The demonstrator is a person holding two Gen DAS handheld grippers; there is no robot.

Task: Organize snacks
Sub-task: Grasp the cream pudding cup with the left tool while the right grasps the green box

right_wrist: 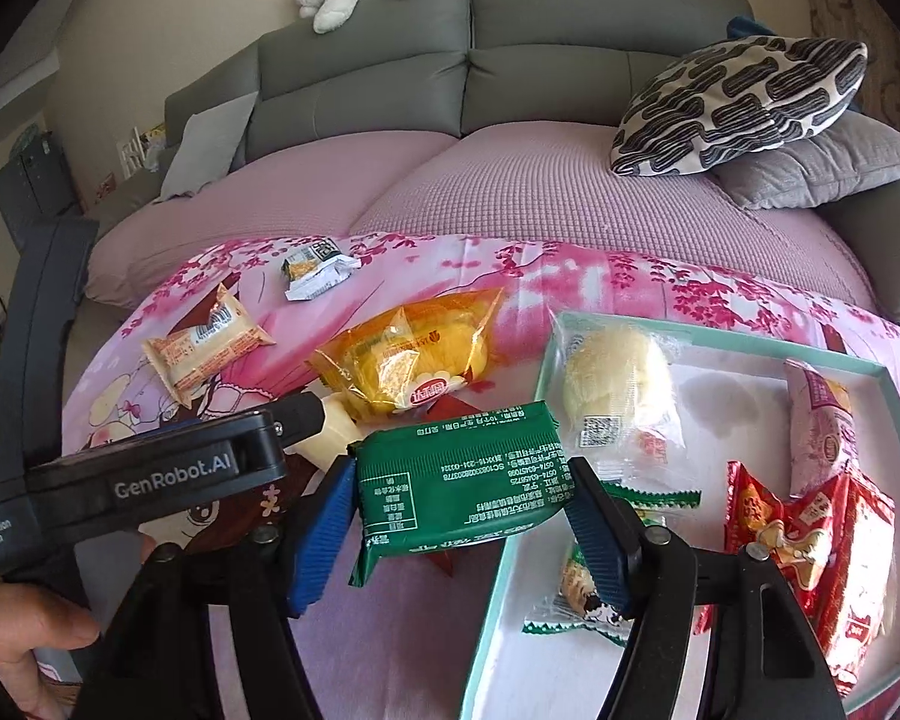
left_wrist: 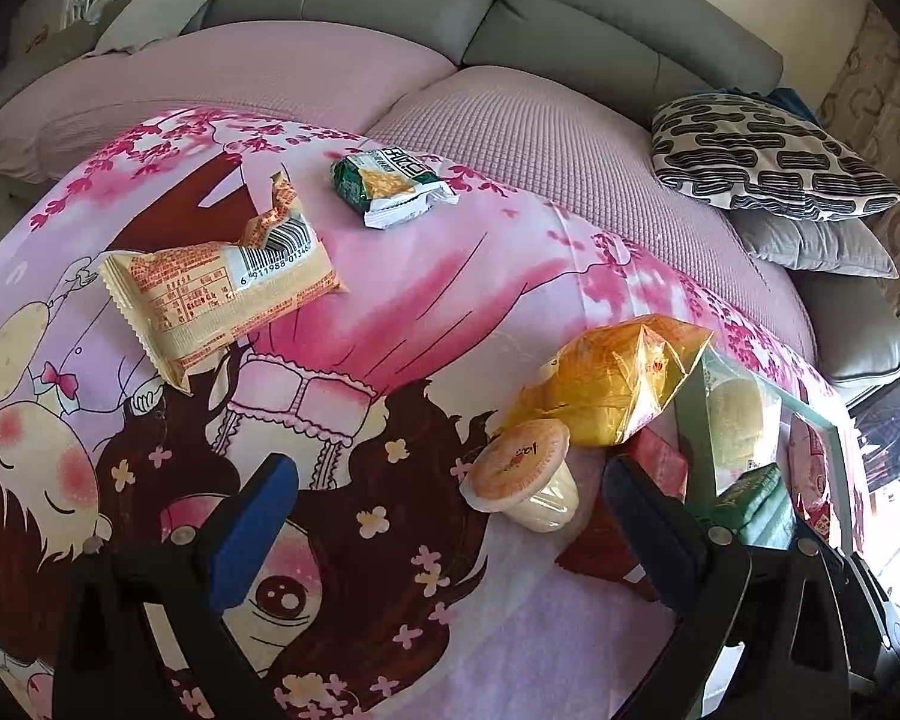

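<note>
Left wrist view: the left gripper (left_wrist: 450,516) is hovering wide open over the cartoon-print cloth (left_wrist: 426,294), holding nothing. Just ahead of its right finger (left_wrist: 654,534) a jelly cup (left_wrist: 519,474) is lying on its side, touching a yellow bag (left_wrist: 612,378). A red packet (left_wrist: 606,546) is showing beside and behind that finger. Farther off, an orange wafer pack (left_wrist: 216,294) is lying to the left, and a small green-and-white packet (left_wrist: 390,183) is sitting near the cloth's far edge. The tray (left_wrist: 810,414) is peeking in at the right, with a pale bun (left_wrist: 735,420) inside. A patterned pillow (left_wrist: 768,156) is resting on the sofa behind.

Right wrist view: the right gripper (right_wrist: 462,528) is clamping a green packet (right_wrist: 468,468) between its blue pads (right_wrist: 324,534), the jaws spread to the packet's width. The packet is hanging over the tray's (right_wrist: 678,327) left rim, partly above the cloth (right_wrist: 630,282). Inside the tray are lying the bun (right_wrist: 618,378), a pink packet (right_wrist: 825,420), red packets (right_wrist: 822,540) and a green-trimmed packet (right_wrist: 570,594). On the cloth, the yellow bag (right_wrist: 414,360), the wafer pack (right_wrist: 210,348) and the small packet (right_wrist: 315,273) are lying apart. The left gripper's body (right_wrist: 150,474) is crossing the left side, hiding most of the jelly cup (right_wrist: 330,438).
</note>
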